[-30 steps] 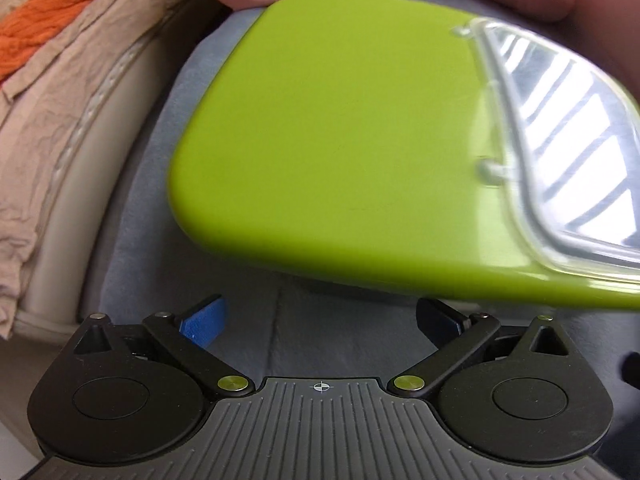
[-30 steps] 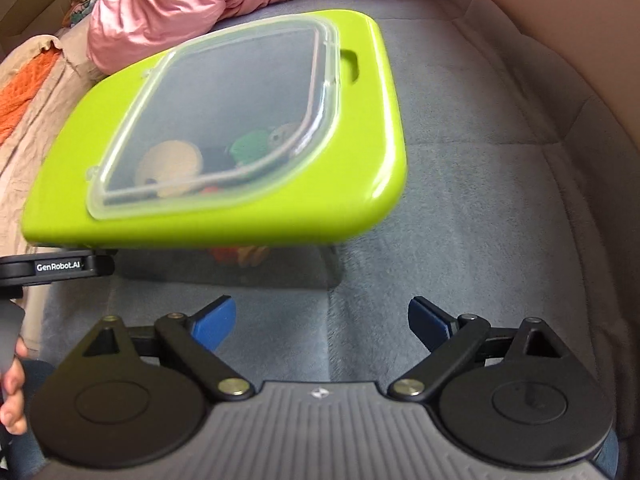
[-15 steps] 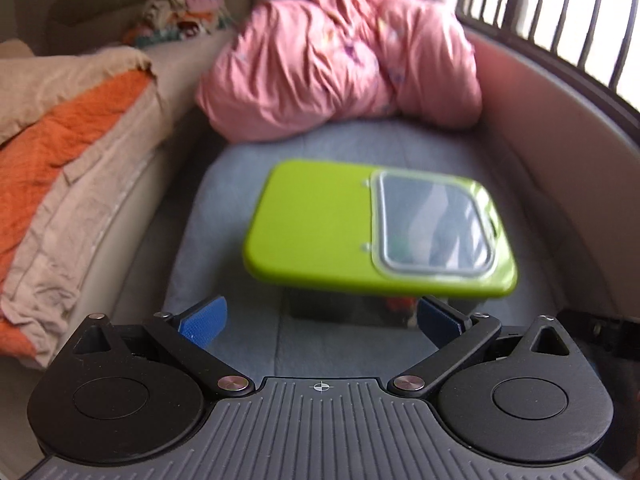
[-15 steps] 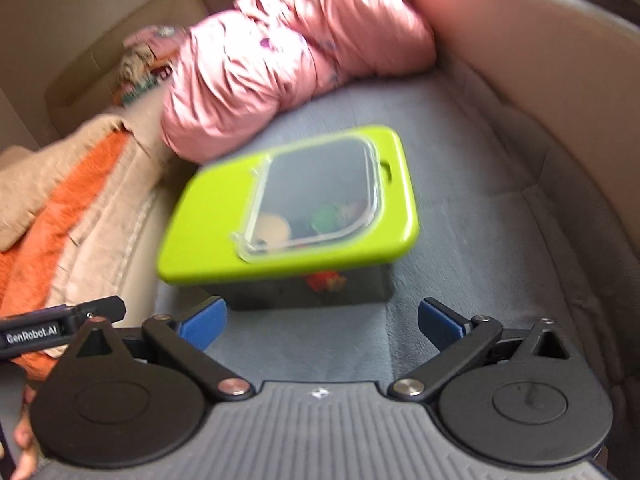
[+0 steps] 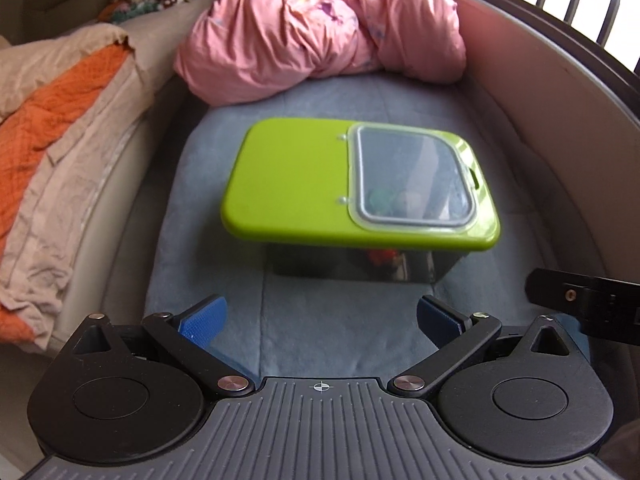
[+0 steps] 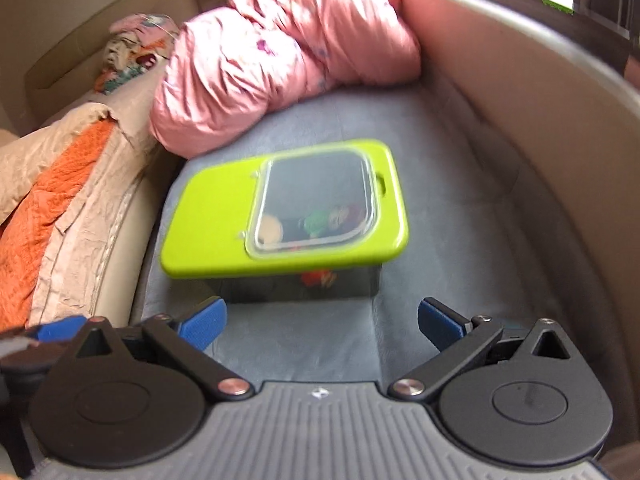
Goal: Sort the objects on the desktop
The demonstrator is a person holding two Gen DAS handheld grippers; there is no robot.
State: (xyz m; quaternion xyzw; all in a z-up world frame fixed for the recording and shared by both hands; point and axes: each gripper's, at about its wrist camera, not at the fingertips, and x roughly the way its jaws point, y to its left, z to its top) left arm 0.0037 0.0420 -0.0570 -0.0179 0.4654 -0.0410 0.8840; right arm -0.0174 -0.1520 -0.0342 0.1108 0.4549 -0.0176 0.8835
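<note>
One dark see-through storage box (image 5: 352, 268) stands on one grey-blue padded mat (image 5: 320, 336). It carries one lime-green plastic lid (image 5: 288, 184), with one clear hinged window flap (image 5: 416, 180) set in it. Through the flap about three soft toys (image 6: 316, 224) show in the right wrist view; the exact number cannot be told. There is one pink crumpled quilt (image 5: 320, 28), one orange knitted blanket (image 5: 44, 128) and one beige cloth (image 5: 68, 208).
</note>
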